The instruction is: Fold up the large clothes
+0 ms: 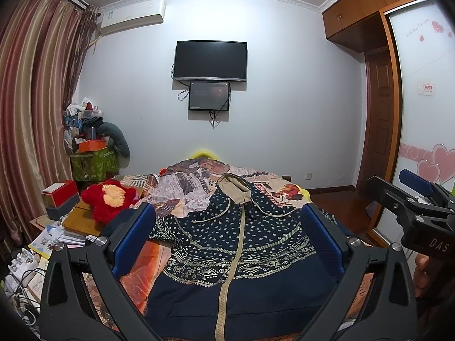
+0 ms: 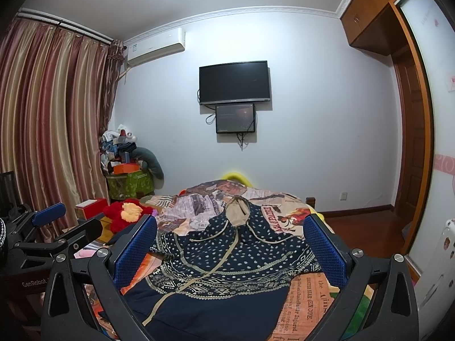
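A navy hooded jacket (image 1: 236, 244) with white dots, patterned bands, a beige zip and a beige-lined hood lies spread flat on the bed (image 1: 182, 187), hood pointing away from me. It also shows in the right wrist view (image 2: 227, 258). My left gripper (image 1: 227, 238) is open and empty, held above the jacket's lower body. My right gripper (image 2: 230, 253) is open and empty, above the jacket's right side. The right gripper shows at the right edge of the left wrist view (image 1: 421, 199), and the left gripper at the left edge of the right wrist view (image 2: 57, 227).
A red plush toy (image 1: 109, 199) lies at the bed's left edge beside a cluttered side table with boxes (image 1: 61, 199). Striped curtains (image 1: 31, 113) hang on the left. Two screens (image 1: 210, 60) hang on the far wall. A wardrobe (image 1: 421, 99) stands on the right.
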A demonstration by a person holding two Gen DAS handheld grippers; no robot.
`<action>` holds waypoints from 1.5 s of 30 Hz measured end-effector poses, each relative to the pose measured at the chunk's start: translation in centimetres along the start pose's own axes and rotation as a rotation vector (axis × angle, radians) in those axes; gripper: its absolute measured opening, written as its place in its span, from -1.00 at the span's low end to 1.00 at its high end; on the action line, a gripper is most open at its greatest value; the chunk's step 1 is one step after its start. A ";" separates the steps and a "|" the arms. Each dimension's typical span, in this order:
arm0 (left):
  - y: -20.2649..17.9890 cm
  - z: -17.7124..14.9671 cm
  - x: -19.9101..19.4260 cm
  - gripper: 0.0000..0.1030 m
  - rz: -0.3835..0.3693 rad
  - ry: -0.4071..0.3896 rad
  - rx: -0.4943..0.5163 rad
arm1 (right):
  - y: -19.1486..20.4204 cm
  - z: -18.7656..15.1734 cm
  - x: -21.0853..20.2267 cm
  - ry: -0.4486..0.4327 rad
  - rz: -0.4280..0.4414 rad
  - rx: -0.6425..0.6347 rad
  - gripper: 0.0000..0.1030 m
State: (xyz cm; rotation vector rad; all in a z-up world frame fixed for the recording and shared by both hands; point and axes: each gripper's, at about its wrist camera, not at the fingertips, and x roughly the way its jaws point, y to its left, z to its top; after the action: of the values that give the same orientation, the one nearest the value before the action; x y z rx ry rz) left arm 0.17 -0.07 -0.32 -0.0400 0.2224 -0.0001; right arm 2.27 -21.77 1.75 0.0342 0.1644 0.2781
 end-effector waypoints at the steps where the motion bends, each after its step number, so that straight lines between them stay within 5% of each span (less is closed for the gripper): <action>1: 0.0 0.0 0.0 0.99 0.000 0.000 0.000 | 0.0 0.0 0.0 0.001 0.001 0.000 0.99; 34: 0.3 0.2 0.6 0.99 0.000 0.008 -0.010 | -0.4 -0.3 0.5 0.012 0.001 0.003 1.00; 45: 1.9 0.4 3.8 0.99 0.015 0.041 -0.018 | -0.2 -1.5 4.9 0.077 0.006 -0.005 0.99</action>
State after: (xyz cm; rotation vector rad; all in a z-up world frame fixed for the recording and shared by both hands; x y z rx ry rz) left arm 3.98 1.83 -0.85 -0.0560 0.2636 0.0164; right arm 6.74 -20.63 -0.54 0.0186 0.2399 0.2859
